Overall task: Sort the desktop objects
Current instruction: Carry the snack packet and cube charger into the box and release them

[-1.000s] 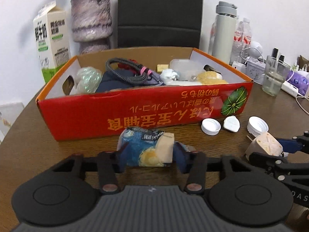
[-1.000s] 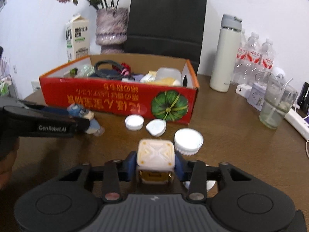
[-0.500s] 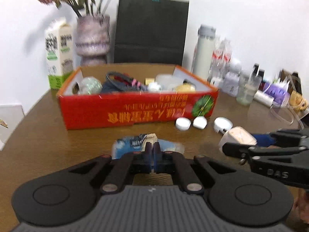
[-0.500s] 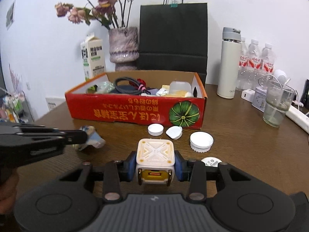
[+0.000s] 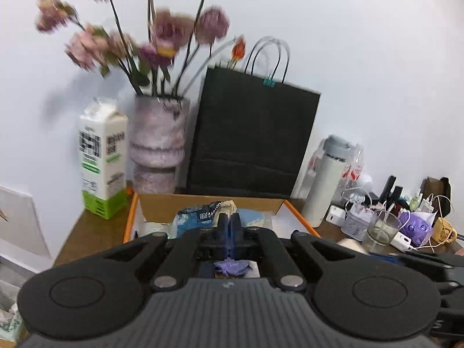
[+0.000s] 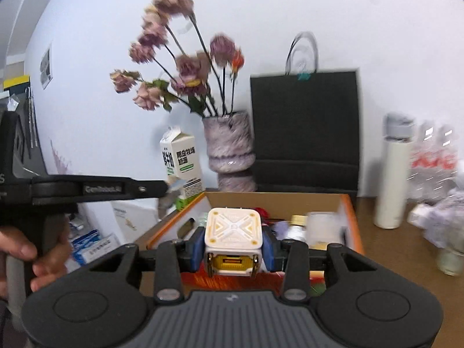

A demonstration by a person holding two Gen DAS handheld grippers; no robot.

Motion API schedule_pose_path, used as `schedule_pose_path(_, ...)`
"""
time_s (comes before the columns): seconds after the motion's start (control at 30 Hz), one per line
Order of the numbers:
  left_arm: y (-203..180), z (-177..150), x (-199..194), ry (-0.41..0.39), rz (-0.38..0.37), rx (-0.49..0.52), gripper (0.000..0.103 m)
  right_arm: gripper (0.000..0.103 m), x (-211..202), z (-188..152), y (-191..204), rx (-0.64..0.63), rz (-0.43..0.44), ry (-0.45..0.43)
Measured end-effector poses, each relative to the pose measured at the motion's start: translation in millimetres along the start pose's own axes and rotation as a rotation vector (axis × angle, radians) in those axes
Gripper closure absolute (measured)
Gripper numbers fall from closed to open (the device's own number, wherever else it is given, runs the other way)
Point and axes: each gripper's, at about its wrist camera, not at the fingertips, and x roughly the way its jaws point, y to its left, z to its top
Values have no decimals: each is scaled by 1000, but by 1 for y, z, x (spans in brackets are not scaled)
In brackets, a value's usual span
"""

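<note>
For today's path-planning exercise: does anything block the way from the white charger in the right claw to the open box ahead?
Nothing visible does. The charger hangs in the right claw over the box's near wall; the box is open-topped, though already partly filled.

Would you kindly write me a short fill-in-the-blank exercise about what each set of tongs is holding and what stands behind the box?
1. The right tongs grip a white and yellow ____-shaped charger.
2. The left tongs pinch a crumpled ____ snack wrapper.
3. Behind the orange-rimmed cardboard box stands a paper bag coloured ____.
4. The flowers stand in a vase beside a ____ carton.

Missing words: cube; blue; black; milk
</note>
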Motion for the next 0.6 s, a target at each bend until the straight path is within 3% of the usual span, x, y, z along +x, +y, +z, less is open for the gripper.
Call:
schedule_pose_path(0.1, 13, 5, 45, 80, 62, -4, 100, 65, 57, 16, -4, 12, -23, 90)
schedule_pose_path(0.23, 36, -6, 94, 225, 123, -87, 100, 65, 128, 16, -15, 73, -40, 264)
schedule_pose_path(0.37, 42, -22, 119, 318, 157, -63, 97, 65, 169, -2, -6, 35, -129, 411)
schedule_pose_path(0.43, 43, -25, 117, 326, 152, -72, 94, 65, 183, -12, -5, 40, -137, 484)
schedule_pose_path(0.5, 45, -21, 107, 308, 141, -76, 80, 62, 181, -12, -7, 74, -108, 509)
schedule_pose_path(0.57, 43, -14, 92, 275, 135, -57, 57, 57, 162, -3, -13, 128, -52, 445)
schedule_pose_path(0.6, 41, -9, 86, 257, 135, -42, 56, 57, 151, 3, -18, 165, -26, 407)
